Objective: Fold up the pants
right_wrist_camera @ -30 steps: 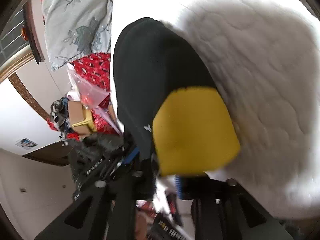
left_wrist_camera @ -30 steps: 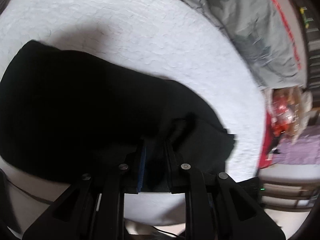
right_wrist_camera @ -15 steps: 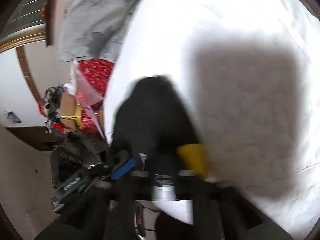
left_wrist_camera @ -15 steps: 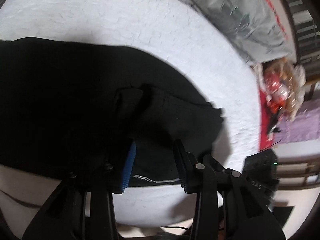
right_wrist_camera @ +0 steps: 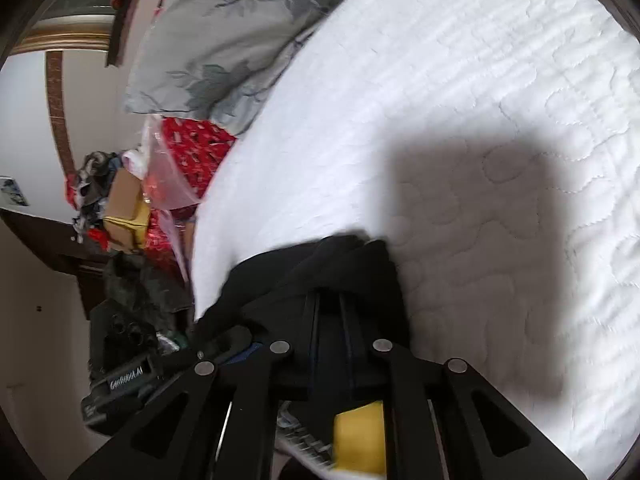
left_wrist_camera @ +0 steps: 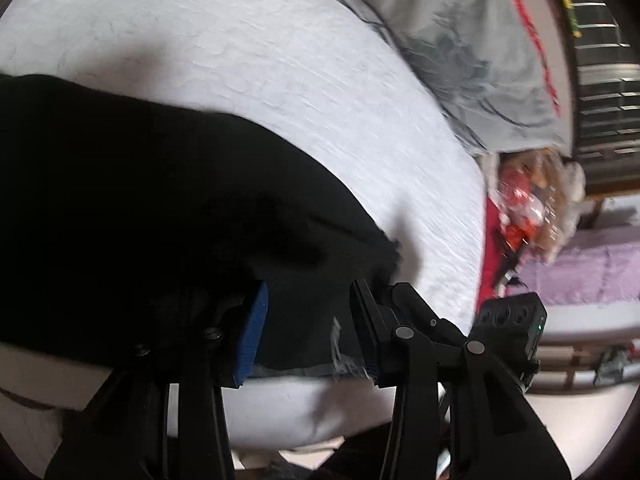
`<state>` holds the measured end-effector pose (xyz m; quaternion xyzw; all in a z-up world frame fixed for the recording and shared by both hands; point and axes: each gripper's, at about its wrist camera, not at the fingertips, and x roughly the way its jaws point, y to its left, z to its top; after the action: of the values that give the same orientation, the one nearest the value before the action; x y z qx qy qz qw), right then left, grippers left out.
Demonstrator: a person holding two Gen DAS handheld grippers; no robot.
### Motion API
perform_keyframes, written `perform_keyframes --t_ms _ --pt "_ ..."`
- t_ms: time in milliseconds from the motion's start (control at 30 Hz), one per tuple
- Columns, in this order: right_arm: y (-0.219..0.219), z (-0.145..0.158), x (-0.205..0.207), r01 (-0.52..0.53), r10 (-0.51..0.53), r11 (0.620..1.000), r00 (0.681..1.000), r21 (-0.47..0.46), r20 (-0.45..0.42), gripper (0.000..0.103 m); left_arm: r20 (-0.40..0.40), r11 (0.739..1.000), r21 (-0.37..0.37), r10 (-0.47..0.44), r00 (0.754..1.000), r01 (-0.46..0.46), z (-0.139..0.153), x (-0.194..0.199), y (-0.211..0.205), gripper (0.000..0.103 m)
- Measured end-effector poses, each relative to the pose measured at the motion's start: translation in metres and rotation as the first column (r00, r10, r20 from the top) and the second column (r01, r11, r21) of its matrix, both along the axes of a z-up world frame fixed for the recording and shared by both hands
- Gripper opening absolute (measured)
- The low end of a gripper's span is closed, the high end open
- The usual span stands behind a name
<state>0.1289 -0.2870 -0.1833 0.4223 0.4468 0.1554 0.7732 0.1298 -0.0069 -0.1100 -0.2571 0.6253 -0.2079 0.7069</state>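
Black pants [left_wrist_camera: 140,208], matte and soft, spread in a broad dark mound over the near edge of a white quilted mattress [left_wrist_camera: 280,80]; frayed hem corner at the right, a pale grey printed strip along the lower edge. In the right wrist view, a bunched fold of the same black cloth [right_wrist_camera: 320,272] heaped on the mattress edge just ahead of the fingers, a bright yellow patch [right_wrist_camera: 360,440] showing below it.

Left gripper [left_wrist_camera: 308,320]: jaws apart and opening, blue ribbed pad on one side, black pad on the other, pants cloth lying between them without either pad pressing on it. Right gripper [right_wrist_camera: 328,320]: jaws narrow and opening, black fabric draped over and between the fingers; hard to tell whether the pads bear on it.

Mattress surface stitched in looping, wavy quilting [right_wrist_camera: 520,160], a blocky shadow across it. Farther off, a grey pillow with leaf print [right_wrist_camera: 224,40] and a red patterned cloth [right_wrist_camera: 196,144] beside crinkled clear plastic.
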Motion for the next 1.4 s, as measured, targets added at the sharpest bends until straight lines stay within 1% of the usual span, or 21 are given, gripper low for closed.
perform_keyframes --t_ms 67,100,167,233,300,333,400,467,500,533,567,600,667,733,833,933,1033,1100,1233,1267,1400 --pt "0.002 0.013 -0.011 -0.063 0.063 0.998 0.998 0.004 0.029 0.023 -0.002 0.999 -0.030 -0.029 1.000 0.029 -0.001 -0.013 0.003 0.043" --pt "0.003 0.017 -0.017 -0.090 0.090 0.996 0.995 -0.008 0.043 0.025 -0.002 0.999 -0.026 -0.035 0.999 0.035 -0.005 -0.020 -0.001 0.048" --pt "0.006 0.024 -0.034 -0.139 0.143 0.989 0.987 -0.059 0.076 0.027 0.003 0.999 0.009 -0.046 0.999 0.046 -0.017 -0.027 -0.003 0.050" --pt "0.013 0.015 -0.045 -0.177 0.188 0.971 0.980 -0.159 0.061 0.025 0.011 0.999 0.015 -0.040 0.999 0.040 -0.030 -0.029 -0.006 0.049" --pt "0.020 0.001 -0.047 -0.192 0.203 0.954 0.979 -0.232 0.027 0.019 0.017 0.999 0.006 -0.032 0.999 0.032 -0.024 -0.028 -0.005 0.049" --pt "0.019 0.000 -0.051 -0.181 0.197 0.952 0.980 -0.248 0.042 0.020 0.017 0.999 0.003 -0.038 0.999 0.038 -0.019 -0.027 -0.003 0.049" --pt "0.023 0.011 -0.052 -0.177 0.196 0.946 0.980 -0.270 0.044 0.027 0.030 0.999 0.004 -0.046 0.998 0.046 -0.005 -0.026 0.004 0.049" --pt "0.031 0.031 -0.056 -0.176 0.209 0.937 0.975 -0.302 0.079 0.032 0.072 0.999 0.009 -0.036 0.997 0.035 0.012 -0.027 0.022 0.049" --pt "0.035 0.038 -0.060 -0.179 0.219 0.931 0.971 -0.320 0.095 0.042 0.098 1.000 0.019 -0.022 0.995 0.020 0.024 -0.026 0.037 0.049" --pt "0.042 0.046 -0.061 -0.181 0.232 0.920 0.966 -0.348 0.111 0.048 0.116 1.000 0.028 -0.011 0.993 0.008 0.034 -0.025 0.052 0.050" --pt "0.055 0.056 -0.064 -0.181 0.249 0.901 0.960 -0.394 0.129 0.057 0.130 0.999 0.037 -0.001 0.992 -0.004 0.044 -0.023 0.073 0.050" --pt "0.065 0.062 -0.066 -0.182 0.263 0.887 0.954 -0.424 0.142 0.061 0.136 0.999 0.046 0.007 0.991 -0.014 0.049 -0.020 0.087 0.050" --pt "0.101 0.073 -0.064 -0.210 0.319 0.848 0.935 -0.486 0.154 0.062 0.129 0.996 0.079 0.024 0.991 -0.034 0.057 -0.011 0.121 0.054" --pt "0.133 0.077 -0.060 -0.237 0.365 0.817 0.918 -0.525 0.155 0.063 0.097 0.995 0.095 0.034 0.995 -0.044 0.058 0.003 0.159 0.064" --pt "0.196 0.080 -0.058 -0.266 0.441 0.752 0.883 -0.603 0.160 0.065 0.032 0.993 0.100 0.053 0.998 -0.055 0.051 0.022 0.203 0.064" --pt "0.250 0.076 -0.058 -0.295 0.511 0.695 0.844 -0.656 0.162 0.065 -0.048 0.997 0.066 0.030 0.998 -0.027 0.032 0.036 0.227 0.064" --pt "0.289 0.068 -0.059 -0.303 0.558 0.644 0.814 -0.702 0.161 0.065 -0.098 0.999 0.044 -0.009 0.995 0.014 0.014 0.051 0.233 0.064" --pt "0.313 0.062 -0.057 -0.300 0.576 0.613 0.802 -0.731 0.154 0.065 -0.124 0.998 0.041 -0.047 0.991 0.052 0.004 0.063 0.229 0.064" --pt "0.348 0.045 -0.053 -0.271 0.588 0.551 0.797 -0.789 0.137 0.066 -0.139 0.991 0.059 -0.109 0.984 0.118 -0.007 0.079 0.218 0.064" --pt "0.348 0.045 -0.053 -0.271 0.588 0.551 0.797 -0.789 0.137 0.067 -0.147 0.989 0.063 -0.126 0.981 0.136 -0.011 0.083 0.217 0.064" --pt "0.367 0.037 -0.054 -0.233 0.584 0.515 0.800 -0.825 0.139 0.068 -0.148 0.977 0.065 -0.194 0.970 0.205 -0.015 0.095 0.209 0.064"
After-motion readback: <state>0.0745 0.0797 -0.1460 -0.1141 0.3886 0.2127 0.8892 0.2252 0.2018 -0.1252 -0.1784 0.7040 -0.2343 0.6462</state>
